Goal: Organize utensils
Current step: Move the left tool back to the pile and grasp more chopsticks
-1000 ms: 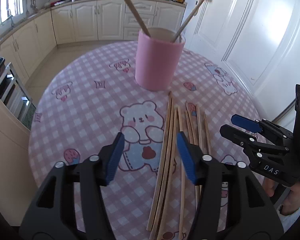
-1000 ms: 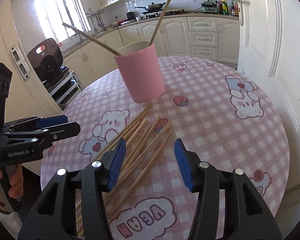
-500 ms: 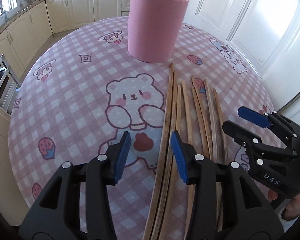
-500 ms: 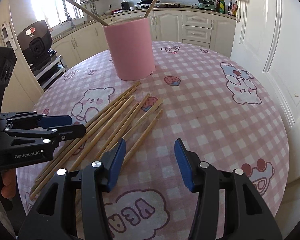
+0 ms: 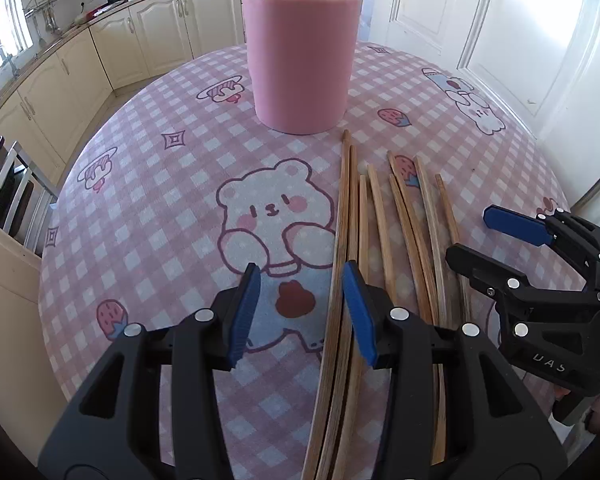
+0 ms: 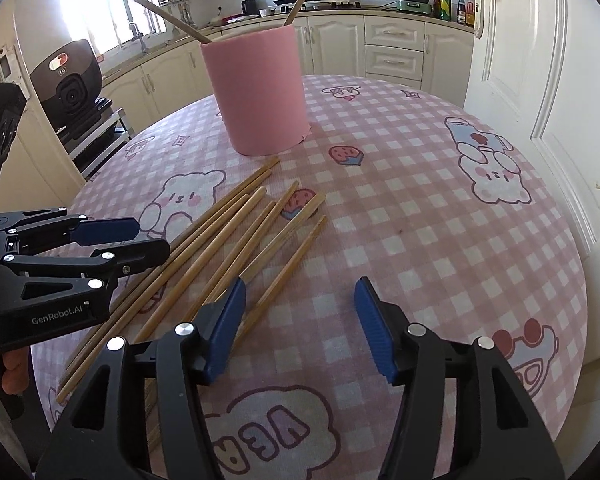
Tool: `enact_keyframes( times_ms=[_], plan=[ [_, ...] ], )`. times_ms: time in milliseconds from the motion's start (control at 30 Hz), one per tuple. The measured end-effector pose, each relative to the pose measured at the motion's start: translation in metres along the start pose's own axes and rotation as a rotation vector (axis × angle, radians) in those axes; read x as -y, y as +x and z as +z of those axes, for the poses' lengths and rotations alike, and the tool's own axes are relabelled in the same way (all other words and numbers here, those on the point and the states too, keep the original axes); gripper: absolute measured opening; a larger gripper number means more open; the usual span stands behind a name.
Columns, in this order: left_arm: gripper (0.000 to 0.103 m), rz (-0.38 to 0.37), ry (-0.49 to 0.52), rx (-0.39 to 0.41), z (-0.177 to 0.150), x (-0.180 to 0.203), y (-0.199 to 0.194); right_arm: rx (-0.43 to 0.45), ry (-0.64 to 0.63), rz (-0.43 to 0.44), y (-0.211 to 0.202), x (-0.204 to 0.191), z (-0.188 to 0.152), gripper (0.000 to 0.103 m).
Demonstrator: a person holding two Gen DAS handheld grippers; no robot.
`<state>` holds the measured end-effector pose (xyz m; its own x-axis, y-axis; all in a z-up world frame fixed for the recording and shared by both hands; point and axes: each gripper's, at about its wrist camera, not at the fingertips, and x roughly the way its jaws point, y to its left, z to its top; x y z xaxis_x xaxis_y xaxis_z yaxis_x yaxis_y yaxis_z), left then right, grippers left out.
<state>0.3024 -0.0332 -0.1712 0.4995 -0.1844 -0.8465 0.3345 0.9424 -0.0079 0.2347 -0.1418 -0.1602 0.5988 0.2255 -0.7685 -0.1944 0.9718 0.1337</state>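
Chopsticks (image 5: 384, 224) are lying loose in a fan at the centre of the left wrist frame, just below the pink cup (image 5: 300, 64), where two are already standing; roughly nine, hard to count, are waiting. Your left gripper (image 5: 300, 304) is hovering half open, nothing held, its right pad beside the leftmost pair. Your right gripper (image 6: 300, 320) has just been widening, empty, over the checked tablecloth (image 6: 420, 220).
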Motion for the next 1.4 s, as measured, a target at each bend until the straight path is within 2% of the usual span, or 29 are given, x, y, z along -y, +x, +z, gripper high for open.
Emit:
enact_keyframes(
  times_ms=[67,133,233,367,433,567,633,733,900,967,1067,1133,1267,1400],
  plan=[
    [0.045,0.021,-0.005,0.005,0.003,-0.001,0.002,0.0,0.001,0.0,0.0,0.0,0.0,0.056],
    [0.049,-0.012,-0.008,-0.026,0.005,-0.001,0.01,0.0,0.004,0.003,0.0,0.0,0.001,0.056],
    [0.049,0.038,0.021,-0.007,0.005,0.006,0.013,0.002,0.011,0.009,0.0,0.0,0.0,0.056],
    [0.044,0.019,-0.006,-0.003,0.01,0.002,0.014,-0.001,0.007,0.007,0.001,-0.001,0.001,0.056],
    [0.035,0.027,-0.028,-0.007,0.017,0.001,0.016,-0.007,-0.004,-0.005,0.001,-0.002,0.001,0.056],
    [0.026,0.035,-0.019,-0.022,0.033,0.003,0.023,-0.012,-0.007,-0.023,0.001,-0.001,0.002,0.047],
    [0.018,0.036,-0.019,-0.02,0.039,0.004,0.024,-0.023,-0.015,-0.024,0.002,-0.001,0.003,0.046],
    [0.014,0.04,-0.028,-0.006,0.04,0.006,0.023,-0.041,-0.033,-0.037,0.006,-0.002,0.009,0.044],
    [0.013,0.061,-0.079,-0.017,0.02,-0.007,0.006,-0.07,-0.075,-0.005,0.012,-0.006,0.015,0.028],
    [0.013,0.057,-0.111,-0.026,0.008,-0.015,-0.003,-0.077,-0.081,0.018,0.013,-0.006,0.017,0.017],
    [0.013,0.033,-0.151,-0.043,-0.002,-0.022,-0.012,-0.085,-0.087,0.056,0.015,-0.005,0.019,0.014],
    [0.013,0.013,-0.168,-0.044,-0.002,-0.025,-0.015,-0.095,-0.075,0.112,0.018,-0.005,0.021,0.011],
    [0.013,-0.009,-0.172,-0.046,0.012,-0.025,-0.006,-0.106,-0.083,0.11,0.019,-0.007,0.024,0.009],
    [0.014,0.006,-0.135,-0.049,0.029,-0.019,0.008,-0.133,-0.102,0.1,0.018,-0.008,0.025,0.009]
  ],
)
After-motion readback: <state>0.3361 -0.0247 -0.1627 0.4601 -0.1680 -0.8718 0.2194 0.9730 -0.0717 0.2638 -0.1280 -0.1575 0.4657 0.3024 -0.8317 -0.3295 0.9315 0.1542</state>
